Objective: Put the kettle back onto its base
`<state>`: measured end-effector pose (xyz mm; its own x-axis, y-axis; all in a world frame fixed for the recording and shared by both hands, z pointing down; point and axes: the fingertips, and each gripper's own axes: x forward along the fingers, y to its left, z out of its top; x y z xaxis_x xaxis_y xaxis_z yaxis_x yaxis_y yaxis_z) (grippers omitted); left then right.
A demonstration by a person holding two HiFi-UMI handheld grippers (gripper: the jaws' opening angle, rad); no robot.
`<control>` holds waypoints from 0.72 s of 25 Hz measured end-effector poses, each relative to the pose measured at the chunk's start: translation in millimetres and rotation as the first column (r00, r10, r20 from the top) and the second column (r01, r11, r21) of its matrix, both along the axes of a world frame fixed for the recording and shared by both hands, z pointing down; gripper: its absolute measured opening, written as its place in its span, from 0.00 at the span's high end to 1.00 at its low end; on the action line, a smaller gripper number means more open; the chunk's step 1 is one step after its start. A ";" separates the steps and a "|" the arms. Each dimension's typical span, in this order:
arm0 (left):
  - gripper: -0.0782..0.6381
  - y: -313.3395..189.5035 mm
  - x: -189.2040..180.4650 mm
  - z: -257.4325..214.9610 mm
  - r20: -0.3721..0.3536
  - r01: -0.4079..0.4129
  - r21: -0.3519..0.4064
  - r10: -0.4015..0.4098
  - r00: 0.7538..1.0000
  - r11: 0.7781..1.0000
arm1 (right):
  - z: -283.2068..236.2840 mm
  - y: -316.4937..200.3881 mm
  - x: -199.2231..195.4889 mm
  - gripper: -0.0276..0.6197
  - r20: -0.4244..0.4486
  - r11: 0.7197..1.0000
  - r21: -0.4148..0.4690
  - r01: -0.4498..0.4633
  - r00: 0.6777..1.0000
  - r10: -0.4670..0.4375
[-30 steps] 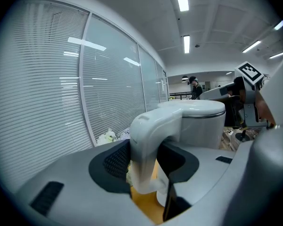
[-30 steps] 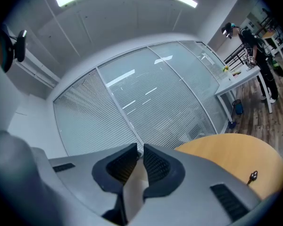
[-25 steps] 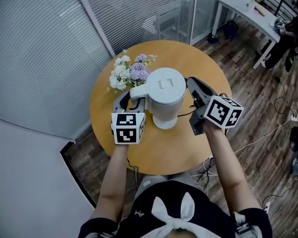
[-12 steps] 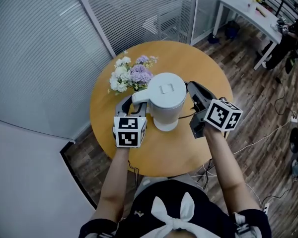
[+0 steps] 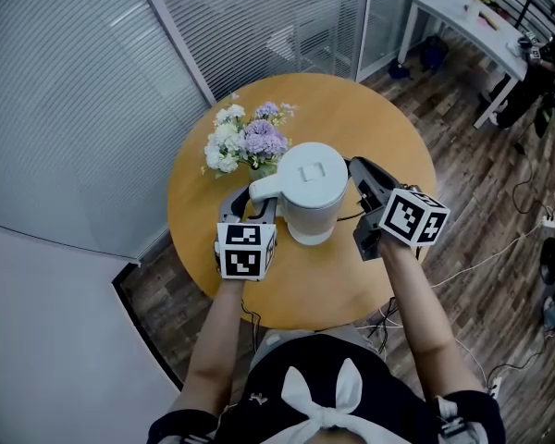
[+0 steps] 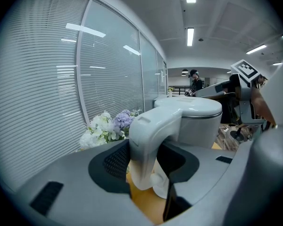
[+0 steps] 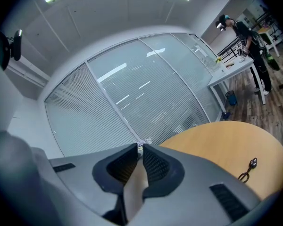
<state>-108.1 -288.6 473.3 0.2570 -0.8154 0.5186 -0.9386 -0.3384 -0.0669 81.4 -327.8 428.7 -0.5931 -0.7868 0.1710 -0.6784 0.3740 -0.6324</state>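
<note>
The white kettle [image 5: 313, 178] stands upright at the middle of the round wooden table [image 5: 388, 118]. Its handle [image 5: 264, 188] points left. My left gripper [image 5: 252, 202] is shut on that handle; in the left gripper view the handle [image 6: 151, 131] fills the gap between the dark pads [image 6: 114, 160]. The kettle's bottom meets a white round foot [image 5: 307, 234], seemingly the base, with a dark cord [image 5: 348, 215] leading right. Whether the kettle rests fully on it I cannot tell. My right gripper [image 5: 359, 169] hangs just right of the kettle, shut with nothing in it, its tips touching [image 7: 140, 148].
A bunch of white and purple flowers [image 5: 245, 141] lies just behind the kettle, near the glass wall with blinds. A small dark object [image 7: 247, 169] lies on the tabletop. A white desk [image 5: 462, 17] and a person [image 5: 546, 54] are far off at the back right.
The kettle has come down toward the table, carried by my left gripper. Both grippers have sunk with it; the right one stays shut beside the kettle.
</note>
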 end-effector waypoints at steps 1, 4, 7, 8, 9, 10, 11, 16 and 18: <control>0.63 0.4 -0.8 1.8 0.001 0.000 -0.004 0.000 1.000 1.000 | 1.9 0.0 -0.7 0.89 -0.001 1.000 -0.003 0.000 1.000 0.000; 0.63 1.2 -1.8 3.9 0.003 0.000 -0.009 0.000 1.000 1.000 | 5.5 0.5 -1.3 0.89 -0.005 1.000 -0.012 0.000 1.000 0.000; 0.63 1.0 -2.5 5.5 0.004 0.002 -0.015 -0.001 1.000 1.000 | 7.4 0.1 -2.5 0.89 -0.011 1.000 -0.019 0.005 1.000 -0.005; 0.63 0.9 -2.9 6.5 0.004 0.002 -0.017 -0.002 1.000 1.000 | 8.7 -0.2 -3.1 0.89 -0.012 1.000 -0.020 0.007 1.000 -0.007; 0.63 0.9 -3.3 7.5 0.004 0.002 -0.019 -0.002 1.000 1.000 | 10.2 -0.6 -3.3 0.89 -0.012 1.000 -0.023 0.007 1.000 -0.007; 0.63 1.2 -3.4 8.4 0.004 0.003 -0.021 -0.003 1.000 1.000 | 11.5 -0.7 -3.2 0.89 -0.010 1.000 -0.025 0.006 1.000 -0.006; 0.63 1.7 -3.4 8.9 0.005 0.003 -0.023 -0.003 1.000 1.000 | 12.4 -0.6 -3.1 0.89 -0.006 1.000 -0.029 0.006 1.000 -0.006; 0.63 2.7 -3.1 10.9 0.009 0.003 -0.031 -0.003 1.000 1.000 | 15.5 -0.8 -2.8 0.89 0.000 0.999 -0.042 0.007 1.000 -0.007; 0.63 2.7 -2.6 13.4 0.009 0.001 -0.036 -0.001 1.000 0.999 | 18.3 -1.5 -1.8 0.89 -0.001 0.999 -0.047 0.004 1.000 -0.004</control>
<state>-110.7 -285.9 486.7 0.2515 -0.7965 0.5499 -0.9385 -0.3396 -0.0628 79.6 -329.4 446.9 -0.5956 -0.7756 0.2089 -0.6781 0.3460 -0.6484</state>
